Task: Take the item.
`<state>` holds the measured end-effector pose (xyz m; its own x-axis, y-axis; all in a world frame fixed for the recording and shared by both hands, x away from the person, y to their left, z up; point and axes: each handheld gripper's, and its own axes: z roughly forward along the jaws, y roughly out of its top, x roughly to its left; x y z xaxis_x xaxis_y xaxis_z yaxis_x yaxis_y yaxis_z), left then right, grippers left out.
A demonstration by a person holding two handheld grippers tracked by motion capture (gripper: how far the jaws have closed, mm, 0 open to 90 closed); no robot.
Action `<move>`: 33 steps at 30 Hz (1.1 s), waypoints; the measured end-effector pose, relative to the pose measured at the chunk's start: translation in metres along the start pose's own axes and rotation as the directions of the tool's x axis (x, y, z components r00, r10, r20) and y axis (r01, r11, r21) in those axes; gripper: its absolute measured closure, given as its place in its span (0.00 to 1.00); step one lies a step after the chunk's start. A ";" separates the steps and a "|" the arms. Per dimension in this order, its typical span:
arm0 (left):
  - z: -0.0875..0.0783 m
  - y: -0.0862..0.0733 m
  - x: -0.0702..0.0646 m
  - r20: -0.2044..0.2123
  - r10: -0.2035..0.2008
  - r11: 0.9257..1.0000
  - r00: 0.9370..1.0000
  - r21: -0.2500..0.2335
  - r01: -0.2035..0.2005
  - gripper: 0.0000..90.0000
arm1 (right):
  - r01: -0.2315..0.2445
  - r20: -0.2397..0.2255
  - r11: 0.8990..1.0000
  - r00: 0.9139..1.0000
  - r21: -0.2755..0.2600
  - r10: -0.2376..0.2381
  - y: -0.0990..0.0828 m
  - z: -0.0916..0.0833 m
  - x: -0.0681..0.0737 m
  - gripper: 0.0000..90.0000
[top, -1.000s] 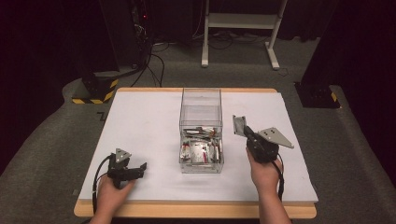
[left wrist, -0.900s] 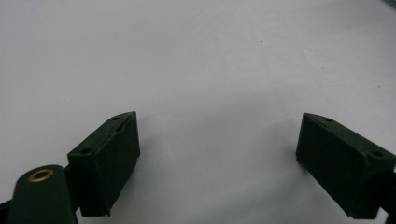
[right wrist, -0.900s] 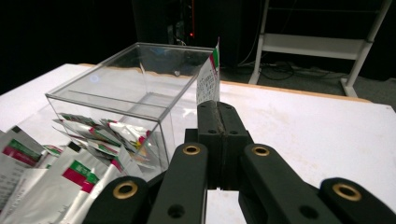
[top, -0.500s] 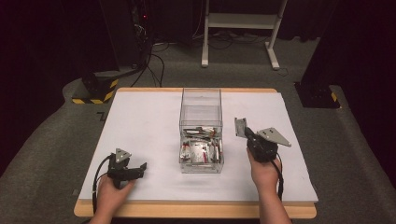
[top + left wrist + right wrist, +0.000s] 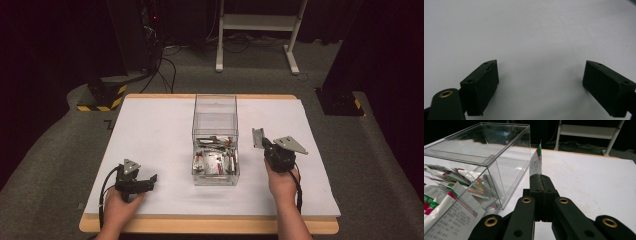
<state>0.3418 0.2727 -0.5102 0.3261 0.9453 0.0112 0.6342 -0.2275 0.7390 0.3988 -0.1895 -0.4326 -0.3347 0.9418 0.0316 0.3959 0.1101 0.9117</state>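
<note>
right gripper (image 5: 540,178), low in the frame's centre, pinches a sachet (image 5: 536,161) beside the clear box (image 5: 499,147); left gripper (image 5: 540,82) is spread at the frame's bottom over the white table (image 5: 529,30).

white sachet (image 5: 536,161) with green-red stripe, clear box (image 5: 215,120), black right gripper (image 5: 541,178), white table (image 5: 150,130)

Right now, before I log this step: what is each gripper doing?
Left gripper: open, holding nothing, over the white table.
Right gripper: closed on a sachet, beside the clear box.
</note>
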 end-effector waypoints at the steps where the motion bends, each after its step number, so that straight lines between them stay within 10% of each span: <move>1: 0.000 0.000 0.000 0.000 0.000 1.000 1.000 0.000 0.000 0.15 | 0.002 0.002 1.000 1.000 0.002 -0.002 -0.001 0.001 0.000 1.00; 33: 0.000 0.000 0.000 0.000 0.000 1.000 1.000 0.000 0.000 0.15 | -0.013 0.011 0.993 1.000 0.121 0.012 -0.022 0.029 -0.008 1.00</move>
<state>0.3418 0.2726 -0.5102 0.3261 0.9453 0.0118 0.6340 -0.2279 0.7390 0.4177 -0.1902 -0.4645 -0.3205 0.9465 0.0378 0.5012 0.1356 0.8547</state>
